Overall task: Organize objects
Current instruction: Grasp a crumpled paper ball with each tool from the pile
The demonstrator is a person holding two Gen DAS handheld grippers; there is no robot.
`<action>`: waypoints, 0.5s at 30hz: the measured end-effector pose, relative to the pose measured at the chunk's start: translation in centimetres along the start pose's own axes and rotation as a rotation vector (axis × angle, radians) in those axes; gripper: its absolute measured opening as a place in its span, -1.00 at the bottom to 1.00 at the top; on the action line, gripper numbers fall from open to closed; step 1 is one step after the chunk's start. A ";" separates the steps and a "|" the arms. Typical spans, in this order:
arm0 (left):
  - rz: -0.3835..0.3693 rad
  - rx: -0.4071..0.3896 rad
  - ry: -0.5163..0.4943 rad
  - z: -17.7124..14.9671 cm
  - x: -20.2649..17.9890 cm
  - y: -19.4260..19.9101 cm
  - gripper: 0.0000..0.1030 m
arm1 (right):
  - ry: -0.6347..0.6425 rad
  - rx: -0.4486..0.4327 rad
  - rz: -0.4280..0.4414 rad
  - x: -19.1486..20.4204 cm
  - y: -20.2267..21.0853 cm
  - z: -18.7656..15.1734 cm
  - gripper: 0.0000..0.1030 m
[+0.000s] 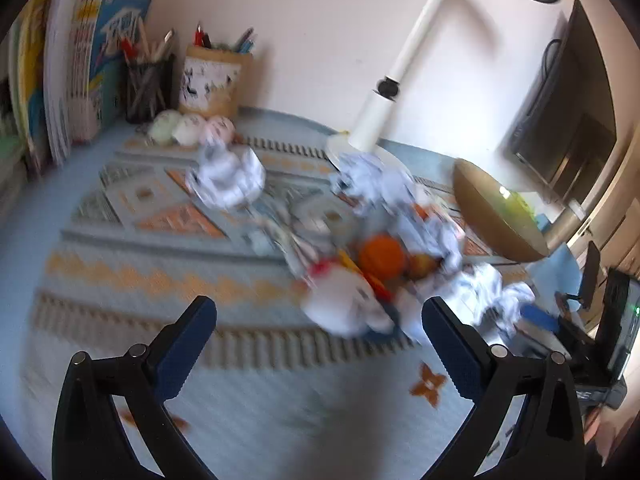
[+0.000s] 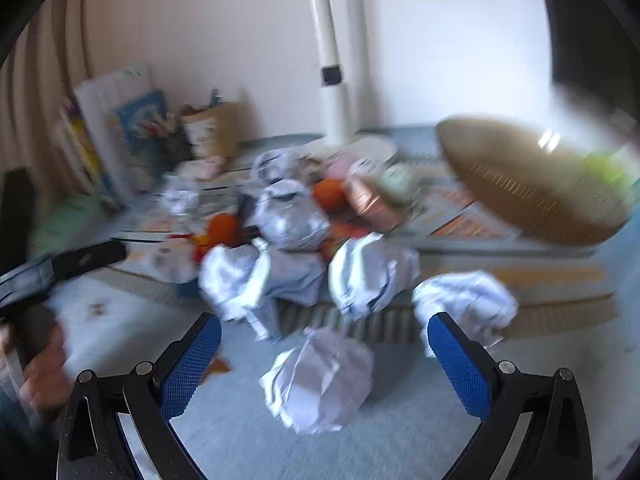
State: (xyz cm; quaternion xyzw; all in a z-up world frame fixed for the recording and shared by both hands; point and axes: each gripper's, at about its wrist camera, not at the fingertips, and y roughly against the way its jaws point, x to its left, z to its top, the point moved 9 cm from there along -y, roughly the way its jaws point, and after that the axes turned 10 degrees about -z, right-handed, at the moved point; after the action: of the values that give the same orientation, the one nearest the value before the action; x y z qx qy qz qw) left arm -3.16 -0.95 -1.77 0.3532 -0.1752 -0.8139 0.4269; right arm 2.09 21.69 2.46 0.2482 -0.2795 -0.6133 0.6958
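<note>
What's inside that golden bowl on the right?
Something yellow-green shows at the far rim of the golden bowl, too blurred to identify. The near wall hides the rest of its inside.

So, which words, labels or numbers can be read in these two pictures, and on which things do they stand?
None can be read.
Blue-covered book leaning against the wall: large white characters and a red column of print, too blurred to read.
Beige paper pen holder with a black pattern: marks only, no legible text.
Crumpled white paper balls: no readable print.
</note>
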 end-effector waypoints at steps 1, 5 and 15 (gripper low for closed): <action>0.003 0.002 -0.012 1.3 0.6 0.3 0.99 | -0.016 0.022 0.065 -0.4 0.2 -0.3 1.00; 0.052 0.033 0.000 4.1 3.8 -1.0 0.99 | -0.012 0.074 0.091 -0.4 0.8 -2.2 1.00; 0.197 0.076 0.050 6.9 9.5 -6.3 0.99 | 0.025 0.164 -0.026 0.7 -1.7 -2.9 0.33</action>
State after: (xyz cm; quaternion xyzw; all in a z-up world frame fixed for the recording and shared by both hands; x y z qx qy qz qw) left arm -15.41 -5.17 -4.76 0.3705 -0.2293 -0.7516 0.4953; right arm 2.89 20.75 -0.74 0.3155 -0.3168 -0.5942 0.6686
